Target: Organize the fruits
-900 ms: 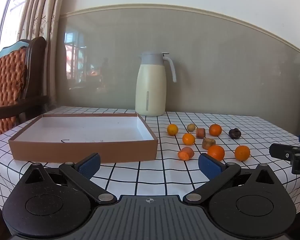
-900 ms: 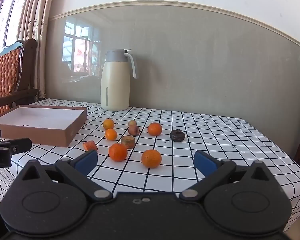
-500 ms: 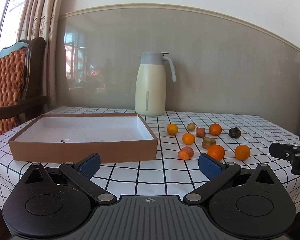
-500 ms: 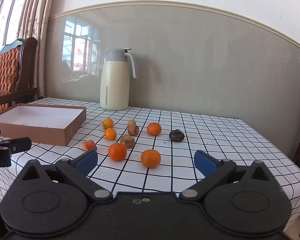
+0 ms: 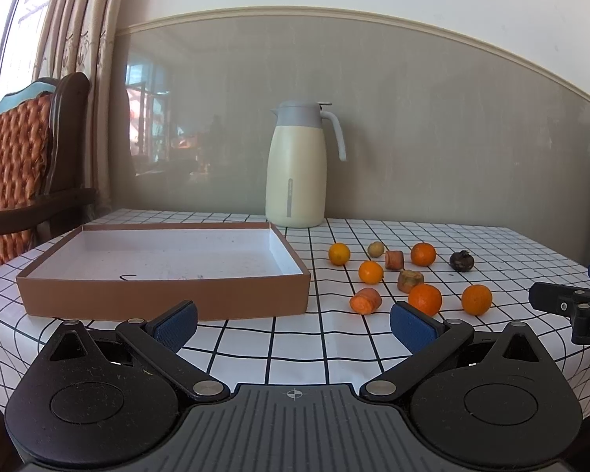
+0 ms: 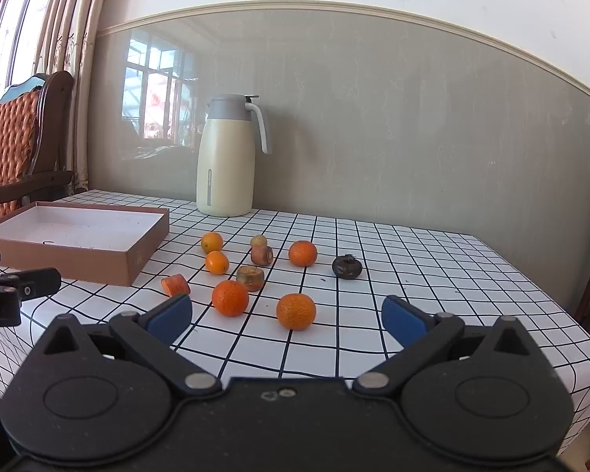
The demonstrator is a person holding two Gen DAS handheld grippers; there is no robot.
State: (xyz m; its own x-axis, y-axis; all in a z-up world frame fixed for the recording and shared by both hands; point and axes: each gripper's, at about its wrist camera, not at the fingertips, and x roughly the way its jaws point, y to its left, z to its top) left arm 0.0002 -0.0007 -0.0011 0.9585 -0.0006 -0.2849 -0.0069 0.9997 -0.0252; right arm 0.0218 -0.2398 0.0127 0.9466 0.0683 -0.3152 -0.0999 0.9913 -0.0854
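1. table (image 5: 295, 338) with black-grid white cloth carries everything; both grippers hang off its near edge.
2. cardboard box (image 5: 165, 299), shallow, white inside, nothing in it, sits on the left part of the table; likely the drop spot for the fruit.
3. cream thermos jug (image 5: 295, 169) stands at the back by the wall, clear of the work.
4. left gripper (image 5: 293, 324) jaws wide apart, holding nothing, low in front of the box's near wall.
5. right gripper (image 6: 287, 316) jaws wide apart, holding nothing, lined up on the fruit cluster.
6. nearest orange (image 6: 296, 311) sits just ahead between the right fingers; best first pick. go straight in, keep the jaws level with its middle, close gently so it doesn't roll or squirt out.
7. second orange (image 6: 230, 297) lies just left of it, near a brownish stump piece (image 6: 250, 277); keep the left finger from knocking them.
8. further oranges (image 6: 303, 253), a dark round fruit (image 6: 347, 266) and an orange cut chunk (image 6: 175, 285) lie loose to the right of the box; none is in the box yet, so the task looks barely started.
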